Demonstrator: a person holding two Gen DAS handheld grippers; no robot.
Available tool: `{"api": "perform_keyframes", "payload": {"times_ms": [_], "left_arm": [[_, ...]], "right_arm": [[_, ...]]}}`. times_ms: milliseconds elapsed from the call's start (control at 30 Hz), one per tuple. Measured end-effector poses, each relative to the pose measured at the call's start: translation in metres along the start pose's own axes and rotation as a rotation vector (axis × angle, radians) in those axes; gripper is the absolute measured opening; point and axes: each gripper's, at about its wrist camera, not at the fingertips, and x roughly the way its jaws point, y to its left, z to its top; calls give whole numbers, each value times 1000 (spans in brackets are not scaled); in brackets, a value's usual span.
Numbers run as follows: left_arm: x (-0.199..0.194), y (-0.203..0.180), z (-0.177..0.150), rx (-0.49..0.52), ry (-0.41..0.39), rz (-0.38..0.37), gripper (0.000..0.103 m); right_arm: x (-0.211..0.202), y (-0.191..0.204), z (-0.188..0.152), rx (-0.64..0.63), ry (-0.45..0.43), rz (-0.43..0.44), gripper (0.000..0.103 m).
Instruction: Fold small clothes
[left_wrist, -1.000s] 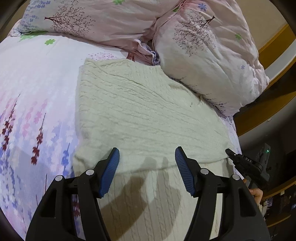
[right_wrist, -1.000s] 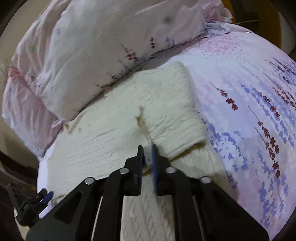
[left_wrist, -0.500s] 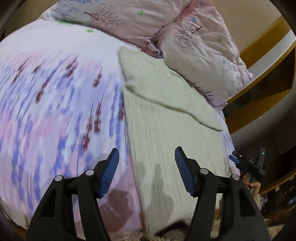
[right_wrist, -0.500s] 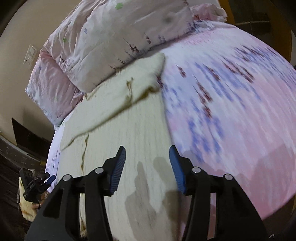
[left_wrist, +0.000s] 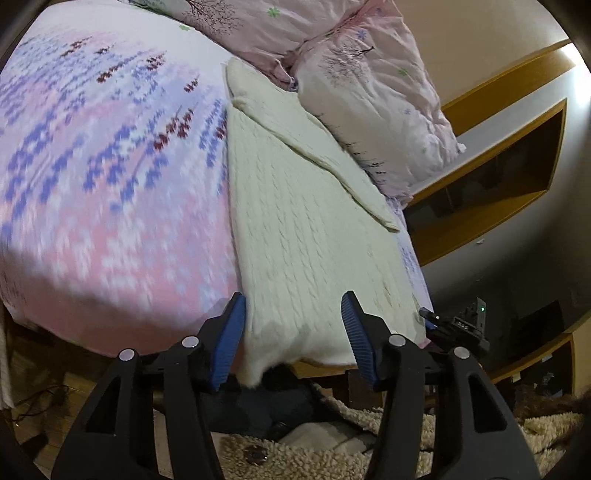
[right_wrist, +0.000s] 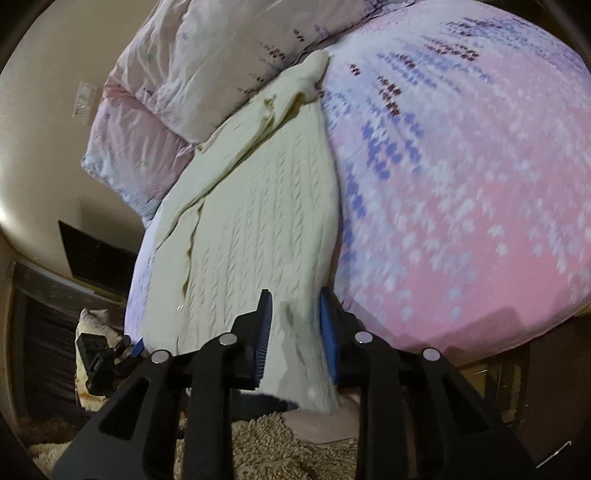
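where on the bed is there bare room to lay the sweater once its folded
The floral bedspread lies bare across the wide stretch beside the cream cable-knit sweater. Along the sweater's far edge the pillows crowd it, and its near hem hangs over the bed edge between both grippers.

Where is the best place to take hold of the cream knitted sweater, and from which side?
Grip the cream knitted sweater at its bottom hem, which hangs over the bed's near edge. Come from the foot of the bed, jaws on either side of the hanging corner; the rest lies flat on the bedspread.
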Motion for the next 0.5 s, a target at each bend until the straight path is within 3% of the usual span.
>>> {"api": "perform_keyframes", "payload": {"times_ms": [100,300,400,500], "left_arm": [[3,-2,-10,-6,28,-14,53],[21,-1,-20,-27,80,-4,48],[26,-1,-20,-30,98,-8,39],[30,-3,-18,-28,116,-10,19]], "right_arm": [[5,3,-7,-1,47,53,19],[9,12,-11,-44,72,57,19],[10,16,-13,-61,77,56,17],[11,21,-14,-93,73,33,10]]}}
